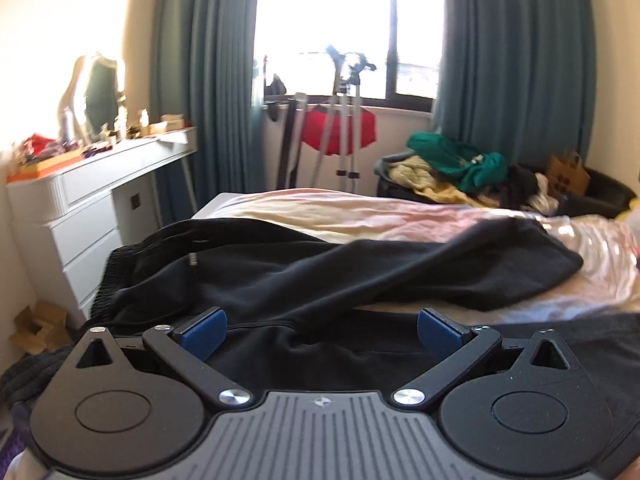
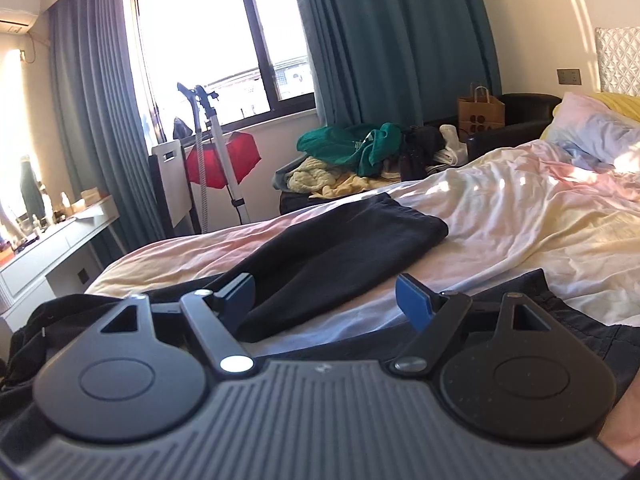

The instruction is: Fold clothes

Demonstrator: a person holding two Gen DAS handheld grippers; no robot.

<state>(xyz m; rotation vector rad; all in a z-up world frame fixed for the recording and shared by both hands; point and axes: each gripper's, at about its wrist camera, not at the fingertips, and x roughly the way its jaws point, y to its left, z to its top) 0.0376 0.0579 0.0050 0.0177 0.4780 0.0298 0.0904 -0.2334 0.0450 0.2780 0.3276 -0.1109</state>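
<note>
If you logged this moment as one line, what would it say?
task: fold clothes | left gripper: open, empty | right gripper: open, empty | black fabric trousers: spread on pale-sheeted bed, unfolded

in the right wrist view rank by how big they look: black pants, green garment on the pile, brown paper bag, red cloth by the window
1. black pants
2. green garment
3. red cloth; close to the green garment, and distances differ, so unsure
4. brown paper bag
</note>
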